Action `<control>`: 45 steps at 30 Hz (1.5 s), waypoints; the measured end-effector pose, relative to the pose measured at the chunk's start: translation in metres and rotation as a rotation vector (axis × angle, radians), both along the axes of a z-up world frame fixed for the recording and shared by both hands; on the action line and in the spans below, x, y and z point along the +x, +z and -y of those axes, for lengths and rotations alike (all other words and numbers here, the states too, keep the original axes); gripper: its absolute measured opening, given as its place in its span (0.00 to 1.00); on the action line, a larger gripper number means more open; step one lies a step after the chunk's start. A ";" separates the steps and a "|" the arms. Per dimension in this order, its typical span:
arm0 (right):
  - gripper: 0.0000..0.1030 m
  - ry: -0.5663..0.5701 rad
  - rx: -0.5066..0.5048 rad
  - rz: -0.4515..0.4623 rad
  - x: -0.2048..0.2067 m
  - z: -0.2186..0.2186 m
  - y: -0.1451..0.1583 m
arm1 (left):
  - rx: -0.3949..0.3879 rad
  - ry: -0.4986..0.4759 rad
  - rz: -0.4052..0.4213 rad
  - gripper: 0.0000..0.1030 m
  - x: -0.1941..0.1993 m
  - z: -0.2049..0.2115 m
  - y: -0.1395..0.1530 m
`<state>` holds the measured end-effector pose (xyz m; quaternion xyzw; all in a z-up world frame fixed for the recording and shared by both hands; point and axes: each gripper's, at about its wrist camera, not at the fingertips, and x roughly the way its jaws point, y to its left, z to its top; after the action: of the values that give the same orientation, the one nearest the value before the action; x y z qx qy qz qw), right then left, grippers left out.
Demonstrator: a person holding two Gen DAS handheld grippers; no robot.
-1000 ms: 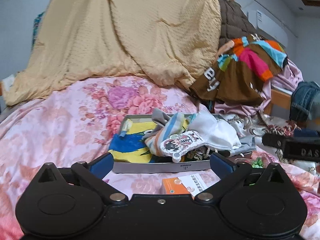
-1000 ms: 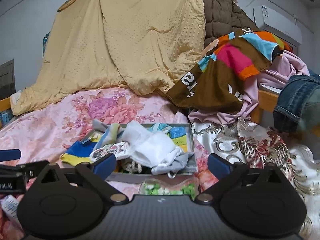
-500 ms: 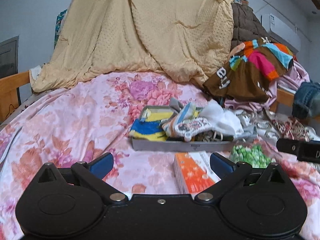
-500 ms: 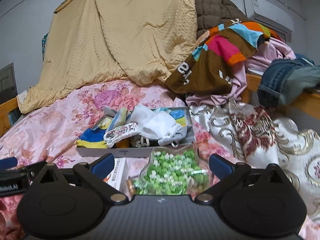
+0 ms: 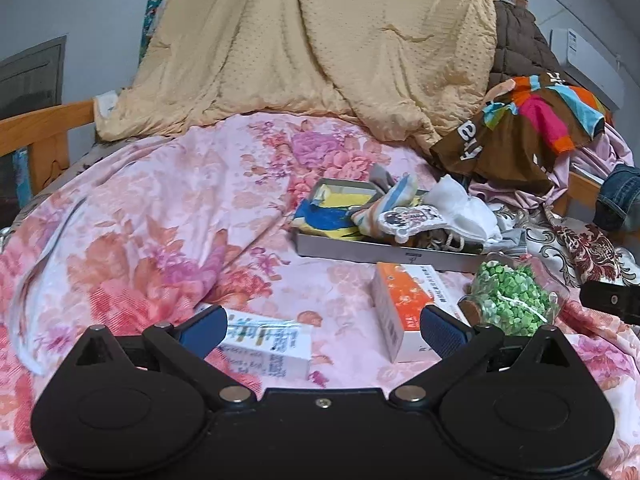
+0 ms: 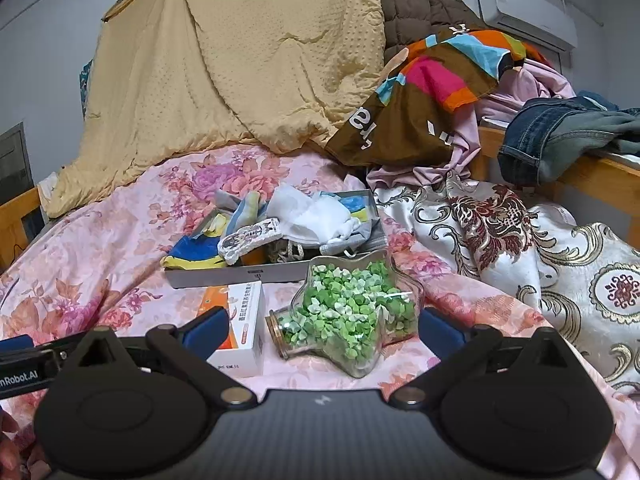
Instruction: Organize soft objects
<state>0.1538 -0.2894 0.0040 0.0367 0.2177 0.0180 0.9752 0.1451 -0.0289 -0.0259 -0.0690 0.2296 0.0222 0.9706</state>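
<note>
A shallow grey tray [image 5: 362, 249] [image 6: 240, 275] sits on the pink floral bedspread, piled with soft items: a white cloth [image 5: 464, 208] [image 6: 316, 220], a cartoon-print sock [image 5: 412, 218] [image 6: 250, 240], a striped sock [image 5: 394, 196] and a blue-yellow cloth [image 5: 324, 218] [image 6: 194, 250]. My left gripper [image 5: 324, 326] is open and empty, well in front of the tray. My right gripper [image 6: 322, 330] is open and empty, its fingers either side of a star-shaped glass jar of green bits [image 6: 352, 312] [image 5: 508, 298].
An orange-white box [image 5: 404, 308] [image 6: 236, 320] lies before the tray, a white box [image 5: 268, 344] near my left fingertip. A yellow blanket [image 5: 320, 48], brown multicolour garment [image 6: 420, 100], jeans [image 6: 560, 132] and patterned cloth [image 6: 520, 240] pile at back and right. Wooden bed rails flank both sides.
Both grippers have pulled back from the tray toward the near edge of the bed. The boxes and the jar have come into view. Both jaws stayed open.
</note>
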 end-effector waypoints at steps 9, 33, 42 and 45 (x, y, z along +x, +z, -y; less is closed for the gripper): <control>1.00 0.025 -0.026 -0.024 -0.010 -0.012 -0.005 | -0.009 0.015 0.007 0.99 -0.011 -0.006 0.001; 1.00 0.064 -0.091 -0.038 -0.016 -0.026 -0.012 | 0.018 0.007 -0.015 0.99 -0.024 -0.004 -0.005; 1.00 0.069 -0.095 -0.044 -0.015 -0.027 -0.013 | 0.015 0.009 -0.015 0.99 -0.024 -0.004 -0.005; 1.00 0.070 -0.097 -0.045 -0.014 -0.027 -0.014 | 0.015 0.010 -0.015 0.99 -0.024 -0.004 -0.005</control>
<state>0.1399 -0.2624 -0.0096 -0.0177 0.2415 0.0409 0.9694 0.1210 -0.0245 -0.0309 -0.0628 0.2364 0.0293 0.9692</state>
